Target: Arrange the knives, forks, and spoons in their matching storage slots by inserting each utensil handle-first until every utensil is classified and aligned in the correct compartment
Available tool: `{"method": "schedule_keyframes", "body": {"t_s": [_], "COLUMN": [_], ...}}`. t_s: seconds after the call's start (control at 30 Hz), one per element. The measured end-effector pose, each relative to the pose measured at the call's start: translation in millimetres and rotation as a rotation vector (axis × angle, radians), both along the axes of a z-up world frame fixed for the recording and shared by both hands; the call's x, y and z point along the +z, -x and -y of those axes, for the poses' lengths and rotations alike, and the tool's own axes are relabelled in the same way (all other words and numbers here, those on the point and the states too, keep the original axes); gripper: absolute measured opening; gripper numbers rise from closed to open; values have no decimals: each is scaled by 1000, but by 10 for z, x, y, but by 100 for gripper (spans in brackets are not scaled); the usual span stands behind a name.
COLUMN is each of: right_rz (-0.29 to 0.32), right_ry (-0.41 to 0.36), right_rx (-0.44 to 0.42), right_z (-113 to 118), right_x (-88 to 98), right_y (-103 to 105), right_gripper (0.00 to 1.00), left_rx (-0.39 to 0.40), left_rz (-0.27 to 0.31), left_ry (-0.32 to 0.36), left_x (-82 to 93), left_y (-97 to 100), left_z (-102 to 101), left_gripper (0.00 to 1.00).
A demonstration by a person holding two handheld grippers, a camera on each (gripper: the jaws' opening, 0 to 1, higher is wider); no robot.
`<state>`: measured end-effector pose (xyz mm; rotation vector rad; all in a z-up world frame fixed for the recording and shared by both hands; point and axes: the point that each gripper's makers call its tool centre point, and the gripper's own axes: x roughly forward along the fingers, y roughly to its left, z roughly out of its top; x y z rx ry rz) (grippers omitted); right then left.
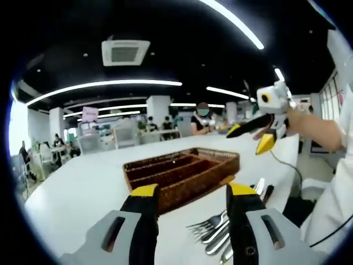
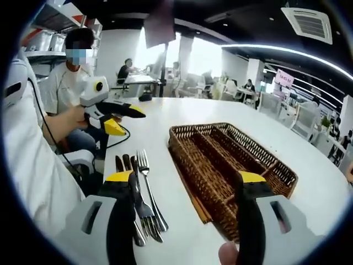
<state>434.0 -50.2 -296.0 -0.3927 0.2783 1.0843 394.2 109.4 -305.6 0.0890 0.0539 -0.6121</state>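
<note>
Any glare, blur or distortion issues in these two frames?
Left gripper view: strong fisheye bend, ceiling light strips curve; bright window blown out at the left edge; basket fairly sharp, cutlery soft near the bottom. Right gripper view: windows behind the table overexposed; basket and cutlery clear; edges warped.

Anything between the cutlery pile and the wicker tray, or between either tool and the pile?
Nothing visible. The cutlery lies on bare table right beside the wicker tray, whose compartments look empty. The right tool is open just above the pile; the left tool hangs open above the table beyond it, holding nothing.
</note>
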Motion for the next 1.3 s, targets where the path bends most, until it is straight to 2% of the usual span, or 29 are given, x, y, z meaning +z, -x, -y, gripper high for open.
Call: {"method": "schedule_keyframes", "body": {"t_s": [0.33,0.5,0.53,0.77,0.93,1.3], "right_rz": [17,27,29,29,30,23], "right_ry": [25,44,41,44,45,58], "right_rx": [9,26,29,41,52,89], "right_z": [-19,-90,-108,-154,-177,-260], "right_x": [72,124,139,147,147,83], "right_y": [17,51,61,77,80,105], "right_gripper": [75,75,75,75,74,72], "left_rx": [18,38,42,33,34,62], "left_rz": [-2,22,23,50,44,38], "left_ry": [17,29,46,40,34,33], "left_x": [-55,-36,-13,62,47,17], "left_y": [134,232,223,189,168,250], "left_z": [-25,-58,-61,-8,-14,-91], "left_gripper": [50,51,51,53,53,54]}}
